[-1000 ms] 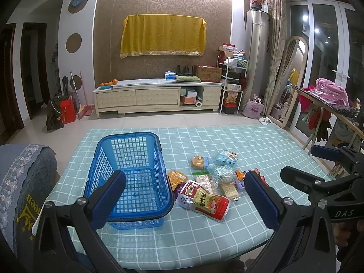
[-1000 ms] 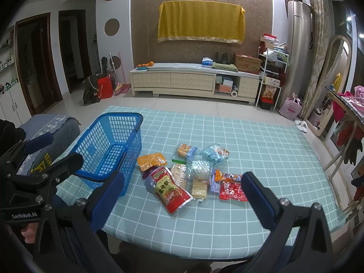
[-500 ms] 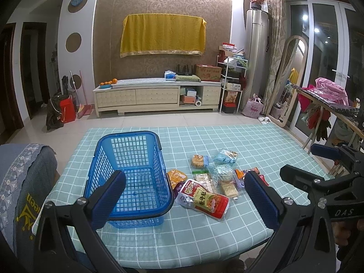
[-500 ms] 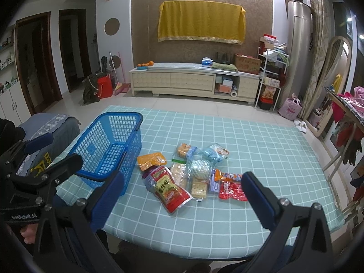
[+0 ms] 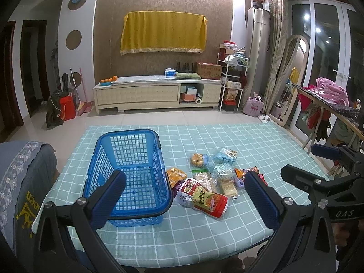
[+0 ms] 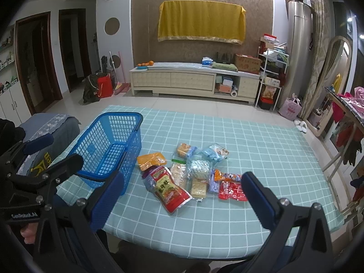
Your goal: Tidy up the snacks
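snacks [image 5: 211, 182] beside blue basket [image 5: 129, 173], hand-held gripper [image 5: 336, 213] marked "das"

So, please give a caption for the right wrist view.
Open right gripper above the table, snack packets beside an empty blue basket.

the left gripper [image 5: 185, 187] has edged forward, so the blue basket [image 5: 129, 173] sits lower in its view.
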`<action>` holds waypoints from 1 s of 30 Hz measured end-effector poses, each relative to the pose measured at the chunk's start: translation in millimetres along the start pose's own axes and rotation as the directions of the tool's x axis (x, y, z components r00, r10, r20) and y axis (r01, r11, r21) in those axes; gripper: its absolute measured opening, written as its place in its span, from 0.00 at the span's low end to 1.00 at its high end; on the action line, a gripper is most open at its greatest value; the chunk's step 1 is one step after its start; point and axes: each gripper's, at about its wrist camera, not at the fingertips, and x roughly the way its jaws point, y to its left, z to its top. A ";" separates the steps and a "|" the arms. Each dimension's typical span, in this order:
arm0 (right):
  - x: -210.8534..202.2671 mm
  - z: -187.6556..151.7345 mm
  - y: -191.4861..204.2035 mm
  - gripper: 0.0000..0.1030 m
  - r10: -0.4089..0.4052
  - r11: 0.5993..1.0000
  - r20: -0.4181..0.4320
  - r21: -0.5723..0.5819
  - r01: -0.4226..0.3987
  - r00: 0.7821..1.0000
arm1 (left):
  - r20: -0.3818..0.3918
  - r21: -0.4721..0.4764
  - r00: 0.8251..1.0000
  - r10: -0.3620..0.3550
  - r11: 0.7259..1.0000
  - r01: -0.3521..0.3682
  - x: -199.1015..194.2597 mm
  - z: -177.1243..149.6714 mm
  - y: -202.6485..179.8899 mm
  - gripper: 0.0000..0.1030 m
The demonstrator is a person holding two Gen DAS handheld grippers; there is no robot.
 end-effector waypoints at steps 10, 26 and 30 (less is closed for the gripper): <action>13.6 20.4 -24.1 1.00 0.022 1.000 -0.023 -0.002 -0.022 0.999 | -0.075 0.042 0.997 -0.034 0.998 0.038 24.6 20.3 -18.8 1.00; 91.7 57.4 -94.8 1.00 0.046 0.997 -0.183 0.075 -0.033 0.982 | -0.261 0.081 0.964 -0.051 0.994 0.074 123.5 65.4 -57.3 1.00; 115.3 56.7 -111.8 1.00 0.041 0.993 -0.255 0.114 -0.012 0.966 | -0.338 0.076 0.939 -0.061 0.993 0.092 159.2 68.7 -70.9 1.00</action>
